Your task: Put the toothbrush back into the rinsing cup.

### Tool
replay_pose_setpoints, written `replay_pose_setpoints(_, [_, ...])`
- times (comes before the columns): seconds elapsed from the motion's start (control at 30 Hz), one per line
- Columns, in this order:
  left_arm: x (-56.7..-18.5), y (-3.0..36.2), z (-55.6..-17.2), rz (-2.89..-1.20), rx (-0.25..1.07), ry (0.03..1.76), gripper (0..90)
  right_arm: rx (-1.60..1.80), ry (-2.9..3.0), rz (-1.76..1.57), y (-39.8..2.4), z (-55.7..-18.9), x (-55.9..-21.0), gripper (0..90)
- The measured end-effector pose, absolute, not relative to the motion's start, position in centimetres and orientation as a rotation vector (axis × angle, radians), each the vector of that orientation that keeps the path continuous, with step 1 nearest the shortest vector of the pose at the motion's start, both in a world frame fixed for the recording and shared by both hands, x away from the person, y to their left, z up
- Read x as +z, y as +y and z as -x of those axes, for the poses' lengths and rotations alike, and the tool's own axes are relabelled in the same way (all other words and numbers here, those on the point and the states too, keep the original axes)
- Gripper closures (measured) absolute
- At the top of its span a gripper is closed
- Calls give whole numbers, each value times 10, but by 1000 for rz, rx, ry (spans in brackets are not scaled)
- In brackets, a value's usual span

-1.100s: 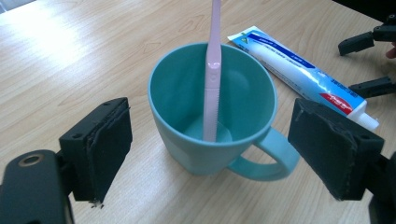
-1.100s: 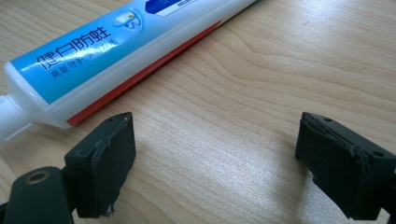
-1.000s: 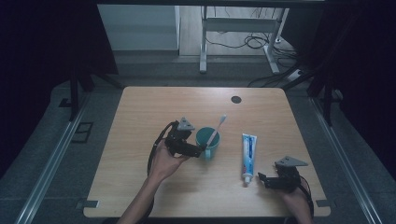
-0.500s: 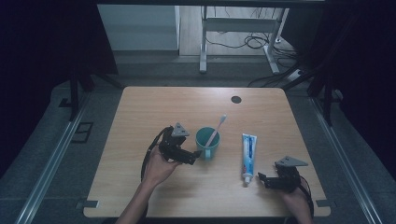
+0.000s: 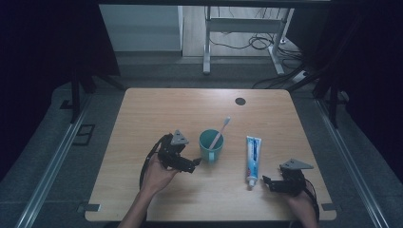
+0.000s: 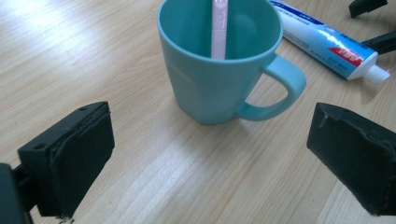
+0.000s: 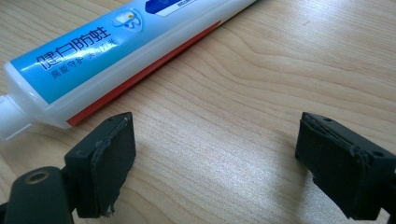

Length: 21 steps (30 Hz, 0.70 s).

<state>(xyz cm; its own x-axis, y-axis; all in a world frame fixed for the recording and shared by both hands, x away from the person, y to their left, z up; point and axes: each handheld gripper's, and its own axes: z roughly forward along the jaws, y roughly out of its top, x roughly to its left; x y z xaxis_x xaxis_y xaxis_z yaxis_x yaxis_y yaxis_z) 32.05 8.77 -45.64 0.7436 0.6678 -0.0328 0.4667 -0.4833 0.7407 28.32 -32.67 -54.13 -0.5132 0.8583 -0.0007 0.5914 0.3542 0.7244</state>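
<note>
A teal cup (image 5: 210, 145) stands upright mid-table with a pale toothbrush (image 5: 221, 130) leaning in it, head up. My left gripper (image 5: 195, 164) sits just left of the cup, and its jaws have just been opening. In the left gripper view it (image 6: 210, 158) is open and nothing is between the pads; the cup (image 6: 219, 79), handle turned right, stands a little beyond them with the toothbrush (image 6: 218, 28) inside. A blue-and-white toothpaste tube (image 5: 253, 159) lies right of the cup. My right gripper (image 5: 267, 183) rests open beside the tube's cap end, the tube (image 7: 116, 51) lying ahead of its left jaw.
The wooden table (image 5: 166, 109) has a small black round hole (image 5: 240, 101) near its far edge. Past the table a metal desk leg and cables lie on the floor. Bare wood stretches across the far half and the left side.
My left gripper has pulled back from the cup toward the near edge, and a gap now shows between its tips and the cup. The cup, toothpaste and right gripper have not moved.
</note>
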Motion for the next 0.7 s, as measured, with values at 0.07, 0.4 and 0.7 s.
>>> replay_pose_setpoints(0.07, [-459,91,-318,-2164,333,858,7,961,2240,-1272,-327,-283,-541,121])
replay_pose_setpoints(0.4, [-468,99,-309,-2165,346,860,0,961,2240,-1275,-327,-283,-541,121])
replay_pose_setpoints(0.7, [-475,103,-302,-2161,358,855,0,960,2241,-1273,-327,-283,-541,121])
